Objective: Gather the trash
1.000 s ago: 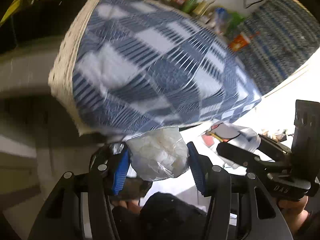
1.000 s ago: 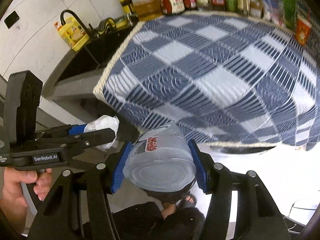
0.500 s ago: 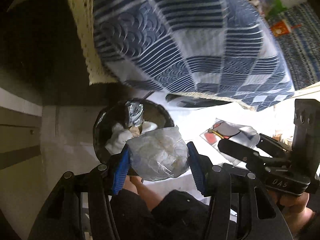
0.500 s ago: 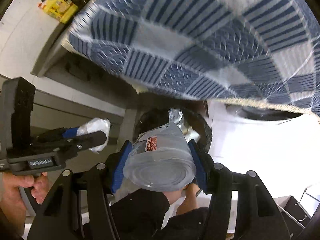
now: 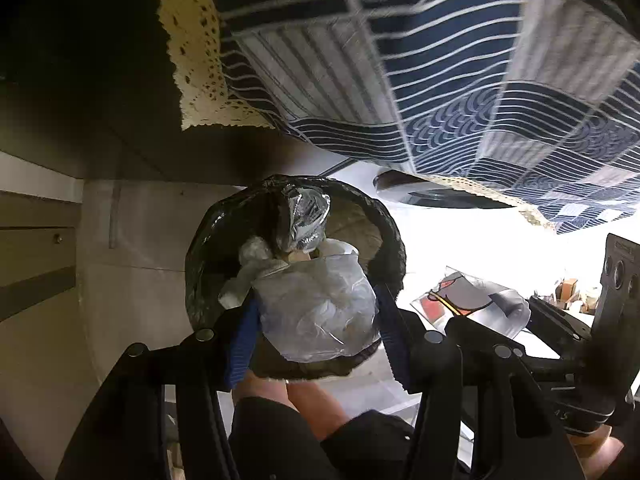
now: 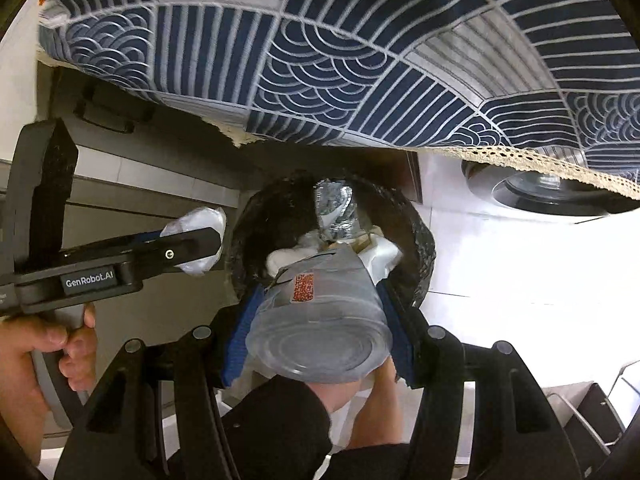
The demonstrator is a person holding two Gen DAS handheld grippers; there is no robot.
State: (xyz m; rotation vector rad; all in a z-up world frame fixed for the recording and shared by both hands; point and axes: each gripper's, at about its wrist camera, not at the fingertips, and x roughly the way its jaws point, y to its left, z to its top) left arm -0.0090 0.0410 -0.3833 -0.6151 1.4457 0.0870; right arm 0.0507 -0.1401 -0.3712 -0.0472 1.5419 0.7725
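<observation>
1. Trash bin, round and lined with a black bag, sits on the pale floor and serves as the landmark; both cameras look down toward its open mouth.
2. Inside the bin lie a crumpled silver foil wrapper toward the far rim and white crumpled paper nearer the middle.
3. The left gripper hangs over the near rim of the bin, its blue-padded jaws partly closed and pressing both sides of a clear plastic bag with white scraps inside.
4. From the right camera, that same gripper sits just left of the bin, with the white bundle showing past its tip.
5. The right gripper hangs over the near edge of the bin, jaws partly closed on a clear plastic cup that lies on its side, base toward the camera, with an orange QR sticker on its wall.
6. From the left camera, the cup appears to the right of the bin, held in the right gripper's black fingers.
7. A blue and grey patterned tablecloth with a cream lace edge hangs above and beyond the bin.
8. A washing machine door sits to the right of the bin, behind the cloth's edge.
</observation>
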